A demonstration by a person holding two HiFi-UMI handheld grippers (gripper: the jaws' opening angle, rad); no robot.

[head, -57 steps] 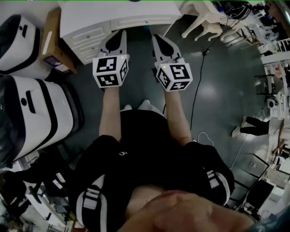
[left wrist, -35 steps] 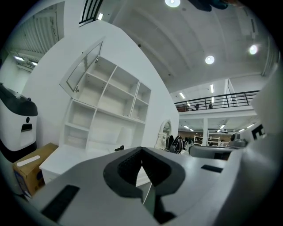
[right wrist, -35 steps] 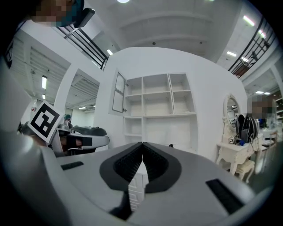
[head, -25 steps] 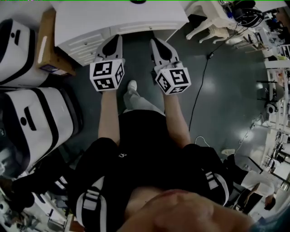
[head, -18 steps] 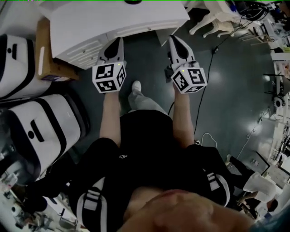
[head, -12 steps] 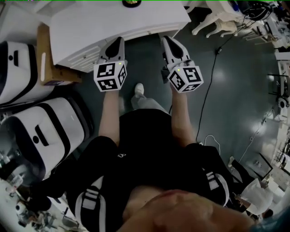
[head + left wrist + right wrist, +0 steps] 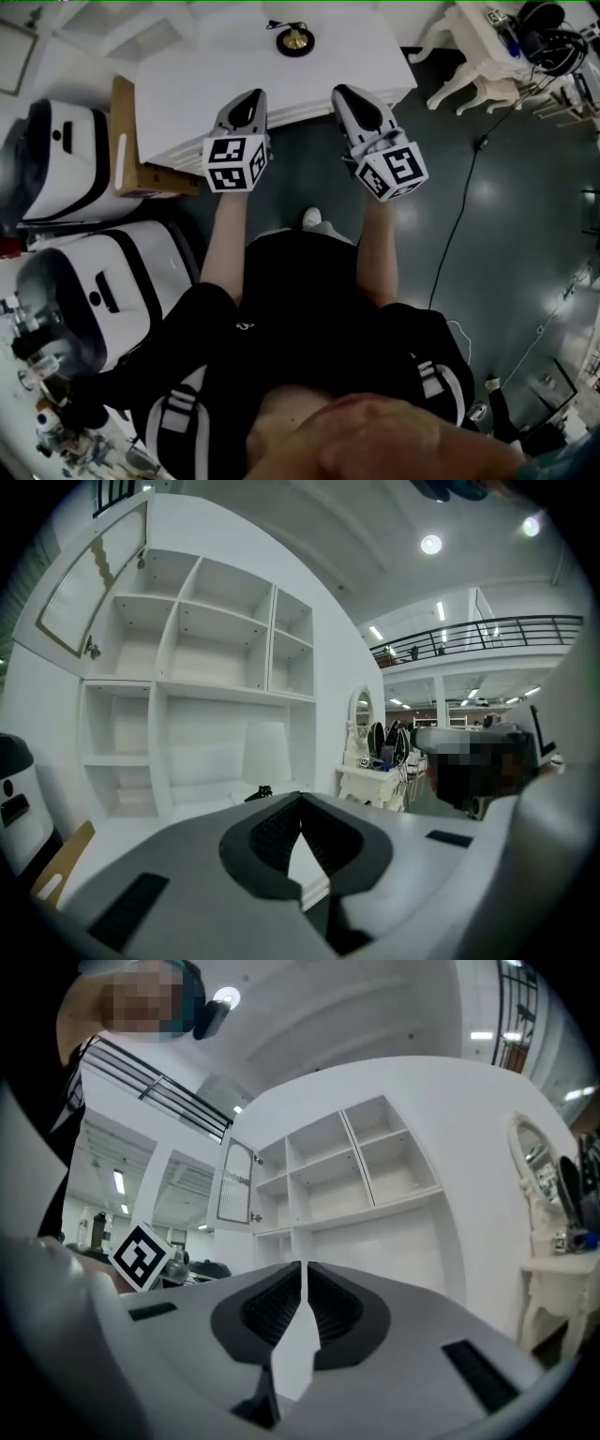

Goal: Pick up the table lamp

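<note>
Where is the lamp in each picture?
Head view: the lamp is at the top middle, standing on the white desk.
Left gripper view: the lamp is just left of the middle, its white shade in front of the back wall.
Right gripper view: not in it.
Shared landmark: the white shelves, seen in both gripper views.

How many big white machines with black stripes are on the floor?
2. One machine stands left of the cardboard box; the other machine stands below it in the head view, nearer the camera. More may be hidden beyond the picture's edge.
</note>
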